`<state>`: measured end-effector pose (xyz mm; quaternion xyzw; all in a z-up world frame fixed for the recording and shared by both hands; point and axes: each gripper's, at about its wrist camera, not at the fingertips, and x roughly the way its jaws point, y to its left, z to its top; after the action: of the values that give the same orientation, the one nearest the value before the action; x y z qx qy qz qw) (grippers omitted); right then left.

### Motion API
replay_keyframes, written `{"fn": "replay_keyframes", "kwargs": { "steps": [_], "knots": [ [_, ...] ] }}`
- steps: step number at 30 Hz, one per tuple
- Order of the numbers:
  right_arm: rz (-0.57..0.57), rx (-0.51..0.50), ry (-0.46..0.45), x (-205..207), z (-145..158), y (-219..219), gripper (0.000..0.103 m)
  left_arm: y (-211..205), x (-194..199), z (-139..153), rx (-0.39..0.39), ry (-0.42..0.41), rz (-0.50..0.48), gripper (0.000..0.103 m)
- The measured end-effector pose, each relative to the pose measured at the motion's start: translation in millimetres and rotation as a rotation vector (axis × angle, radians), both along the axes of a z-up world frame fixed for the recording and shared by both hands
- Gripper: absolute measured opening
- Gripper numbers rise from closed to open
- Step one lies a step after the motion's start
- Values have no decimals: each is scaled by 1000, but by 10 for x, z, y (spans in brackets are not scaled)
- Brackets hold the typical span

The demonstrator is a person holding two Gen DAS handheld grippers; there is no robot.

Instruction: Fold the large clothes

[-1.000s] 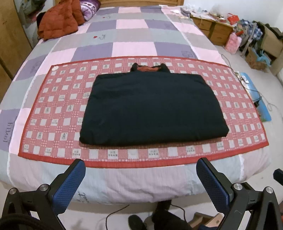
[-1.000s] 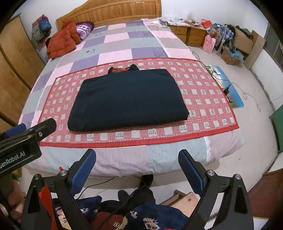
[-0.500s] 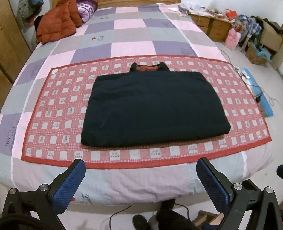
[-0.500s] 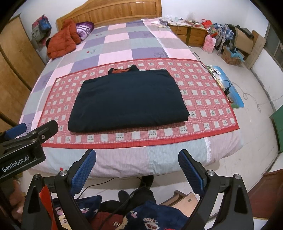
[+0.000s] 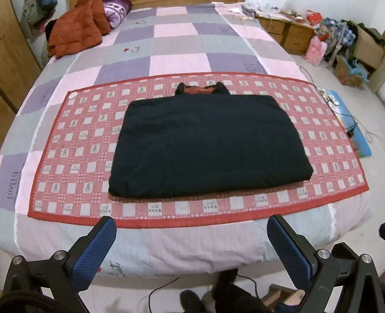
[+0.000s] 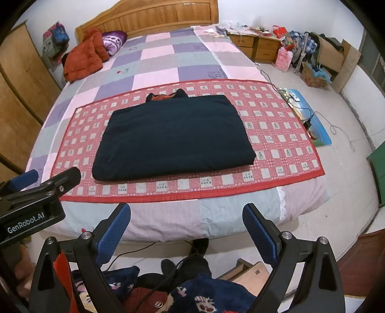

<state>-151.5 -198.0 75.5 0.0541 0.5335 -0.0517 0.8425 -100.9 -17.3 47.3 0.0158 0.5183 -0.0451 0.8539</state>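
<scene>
The left wrist camera sits behind the left tool (image 5: 191, 231), past the foot of the bed (image 5: 168, 240). It looks along the bed toward the far end. The right wrist camera sits behind the right tool (image 6: 186, 218). It is a bit farther back and higher, so it sees the wooden headboard (image 6: 149, 16) and more floor. It also catches the left tool at its left edge. Both views share the bed, the red checked mat (image 5: 79, 144) and the folded dark garment (image 5: 209, 144).

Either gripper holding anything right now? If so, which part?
Nothing held. Left gripper and right gripper are both open, short of the bed; the folded dark garment lies untouched on the red checked mat.
</scene>
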Motion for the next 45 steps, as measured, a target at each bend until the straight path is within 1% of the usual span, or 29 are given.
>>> {"fn": "replay_keyframes", "kwargs": {
  "steps": [23, 42, 45],
  "knots": [
    [-6, 2, 2, 9, 6, 41, 96, -17, 5, 5, 1, 2, 2, 103],
    [-9, 4, 3, -35, -9, -71, 96, -52, -4, 6, 2, 1, -1, 103],
    [-11, 5, 3, -63, -19, -107, 96, -62, 0, 1, -9, 3, -3, 103]
  ]
}}
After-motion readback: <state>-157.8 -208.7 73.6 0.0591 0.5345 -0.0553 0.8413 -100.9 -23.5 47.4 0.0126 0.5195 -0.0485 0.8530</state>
